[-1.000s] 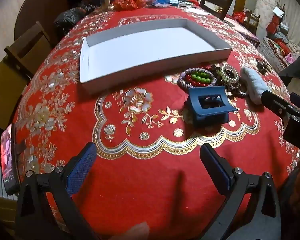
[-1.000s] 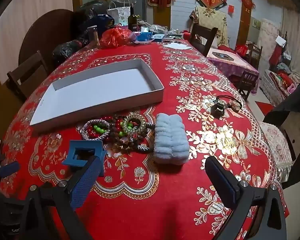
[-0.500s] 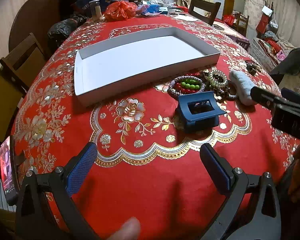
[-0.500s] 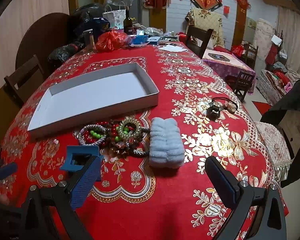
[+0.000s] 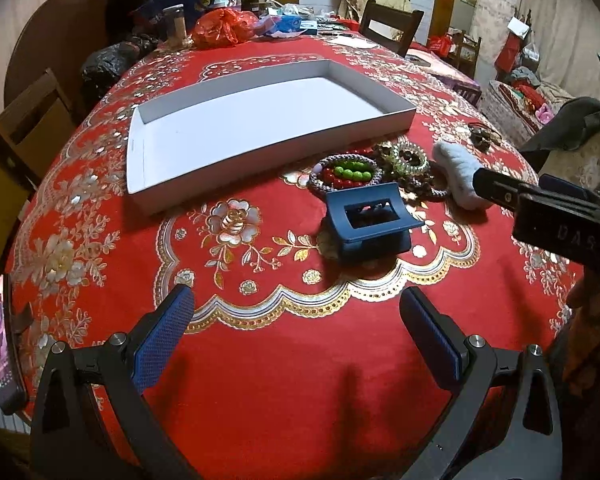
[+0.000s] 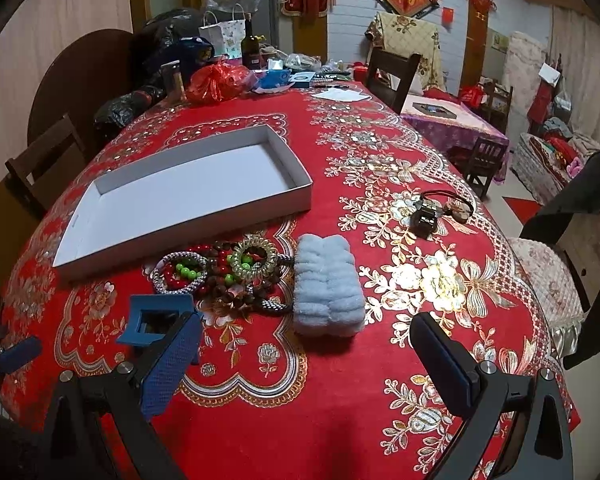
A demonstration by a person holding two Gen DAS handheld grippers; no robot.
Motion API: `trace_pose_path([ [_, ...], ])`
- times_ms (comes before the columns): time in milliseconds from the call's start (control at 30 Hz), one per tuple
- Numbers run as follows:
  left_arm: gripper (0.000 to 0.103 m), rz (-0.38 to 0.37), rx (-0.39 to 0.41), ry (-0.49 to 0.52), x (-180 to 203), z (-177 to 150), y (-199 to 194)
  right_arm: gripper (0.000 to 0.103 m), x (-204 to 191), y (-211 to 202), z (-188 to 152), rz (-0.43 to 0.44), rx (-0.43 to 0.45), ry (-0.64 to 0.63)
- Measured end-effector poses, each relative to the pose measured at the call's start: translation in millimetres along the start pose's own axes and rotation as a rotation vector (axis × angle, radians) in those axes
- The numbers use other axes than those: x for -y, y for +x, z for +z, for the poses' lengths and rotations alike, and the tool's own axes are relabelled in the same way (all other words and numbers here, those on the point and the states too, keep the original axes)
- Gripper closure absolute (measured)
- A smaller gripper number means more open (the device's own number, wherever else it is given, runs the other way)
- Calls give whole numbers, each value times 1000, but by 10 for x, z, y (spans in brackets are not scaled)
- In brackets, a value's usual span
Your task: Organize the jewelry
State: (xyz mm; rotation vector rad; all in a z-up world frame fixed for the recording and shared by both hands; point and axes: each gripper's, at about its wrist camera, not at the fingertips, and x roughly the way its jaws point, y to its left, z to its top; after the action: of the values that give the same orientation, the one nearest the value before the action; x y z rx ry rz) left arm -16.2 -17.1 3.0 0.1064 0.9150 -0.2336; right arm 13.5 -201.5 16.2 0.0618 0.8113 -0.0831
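Note:
An empty white tray (image 5: 204, 184) (image 6: 188, 224) lies on the red tablecloth. In front of it is a pile of bead bracelets and hair ties (image 5: 352, 172) (image 6: 220, 268), a blue hair claw clip (image 5: 370, 220) (image 6: 156, 316) and a pale blue fluffy scrunchie (image 5: 460, 172) (image 6: 326, 284). My left gripper (image 5: 296, 332) is open and empty, near the table's front edge, short of the clip. My right gripper (image 6: 308, 352) is open and empty, just in front of the scrunchie; its body shows at the right of the left wrist view (image 5: 548, 216).
A small black device with a cord (image 6: 428, 216) lies to the right of the jewelry. Bags, a bottle and clutter (image 6: 220, 80) crowd the table's far end. A phone (image 5: 0, 344) stands at the left edge. Chairs surround the table.
Both grippers have drawn back and risen slightly, so the jewelry and tray sit a little farther away. Both stay open and nothing on the table has moved.

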Motion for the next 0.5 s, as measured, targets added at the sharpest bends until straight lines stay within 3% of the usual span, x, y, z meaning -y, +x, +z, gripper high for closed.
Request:
trace_pose_path([
  [200,0,-20,-18,34,94,-66,22,0,-16,5,-5,0,1,-12],
  [333,0,-79,-8,4,91,-67,-38,0,-23,6,-1,0,1,-13],
  [500,0,-81,2,-11,68,-49,-77,0,-28,2,0,1,3,-8],
])
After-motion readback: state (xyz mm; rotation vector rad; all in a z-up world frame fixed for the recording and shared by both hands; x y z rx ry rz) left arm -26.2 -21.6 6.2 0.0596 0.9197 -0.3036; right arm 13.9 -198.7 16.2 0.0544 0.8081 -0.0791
